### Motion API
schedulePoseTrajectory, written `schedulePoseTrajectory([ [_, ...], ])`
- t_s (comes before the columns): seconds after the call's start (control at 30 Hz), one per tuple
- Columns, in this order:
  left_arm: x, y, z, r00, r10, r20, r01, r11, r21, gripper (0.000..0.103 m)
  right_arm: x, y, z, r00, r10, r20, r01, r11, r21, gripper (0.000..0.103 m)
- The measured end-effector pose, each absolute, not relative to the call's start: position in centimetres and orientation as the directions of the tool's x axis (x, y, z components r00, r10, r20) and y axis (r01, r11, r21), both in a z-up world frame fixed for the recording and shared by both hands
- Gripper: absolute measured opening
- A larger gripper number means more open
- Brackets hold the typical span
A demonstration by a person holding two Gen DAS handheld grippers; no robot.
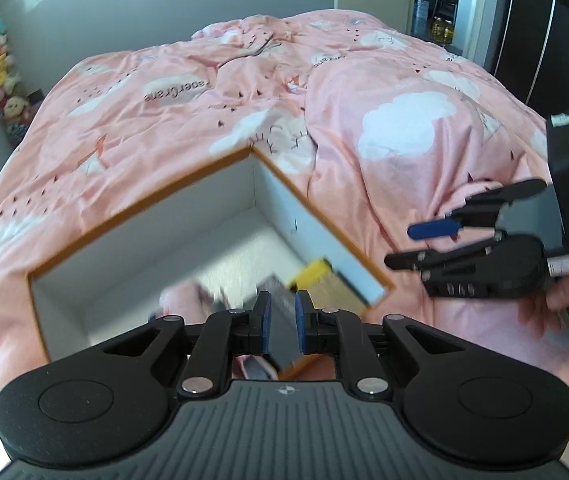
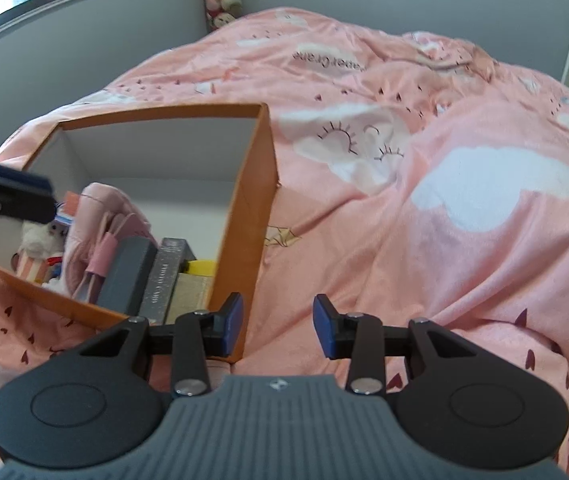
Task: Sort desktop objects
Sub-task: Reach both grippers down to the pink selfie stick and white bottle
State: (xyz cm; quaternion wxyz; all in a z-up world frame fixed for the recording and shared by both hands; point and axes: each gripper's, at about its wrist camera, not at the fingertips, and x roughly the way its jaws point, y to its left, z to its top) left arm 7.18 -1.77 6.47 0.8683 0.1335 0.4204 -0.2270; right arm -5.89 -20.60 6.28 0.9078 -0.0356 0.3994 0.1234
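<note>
Left gripper (image 1: 283,322) hangs over the box (image 1: 188,178) with its pads a narrow gap apart and nothing pinched between them; right gripper (image 2: 278,328) hovers beside the box's orange wall, jaws about half open and empty; both sit above the pink quilt (image 2: 424,220), the biggest thing in view; the box rests on it, white inside; within lie a pink pouch (image 2: 100,220), a dark grey case (image 2: 128,276), a book (image 2: 164,280), a plush toy (image 2: 40,240) and a yellow piece (image 2: 202,267), packed close together.
</note>
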Motion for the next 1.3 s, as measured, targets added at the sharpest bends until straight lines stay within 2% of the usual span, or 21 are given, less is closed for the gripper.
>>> schedulePoseTrajectory([
  [0.13,4.8,-0.3,5.5,0.493,-0.288,-0.821,0.484,0.875,-0.017,0.022,-7.4,-21.0,6.6,0.635,0.245,-0.733,-0.275,0.958,0.082,0.046],
  [0.27,3.1,0.3,3.3,0.446,-0.27,-0.854,0.472,0.881,-0.033,0.022,-8.3,-20.9,5.8,0.552,0.283,-0.784,-0.297,0.946,0.133,0.045],
  [0.47,0.7,-1.3,0.4,0.347,-0.249,-0.904,0.597,0.802,0.008,0.026,-10.4,-19.0,4.2,0.414,0.359,-0.836,-0.386,0.901,0.196,0.041],
  [0.53,-0.3,-2.0,-0.6,0.31,-0.254,-0.916,0.646,0.764,0.007,0.031,-11.2,-18.3,3.9,0.37,0.38,-0.848,-0.425,0.881,0.209,0.041],
  [0.63,-1.3,-3.2,-2.0,0.281,-0.241,-0.929,0.688,0.726,0.02,0.035,-12.3,-17.3,3.1,0.333,0.35,-0.876,-0.479,0.863,0.162,0.041],
  [0.8,-2.1,-4.3,-3.7,0.276,-0.199,-0.94,0.723,0.688,0.067,0.036,-13.4,-16.3,2.3,0.318,0.273,-0.908,-0.569,0.821,0.048,0.044],
  [0.93,-2.4,-5.4,-4.7,0.311,-0.16,-0.937,0.741,0.658,0.133,0.045,-13.1,-16.4,1.6,0.292,0.267,-0.918,-0.58,0.813,0.052,0.05],
  [1.3,-2.2,-7.0,-6.3,0.332,-0.163,-0.929,0.769,0.617,0.167,0.044,-13.0,-16.1,0.3,0.333,0.276,-0.902,-0.562,0.826,0.045,0.051],
])
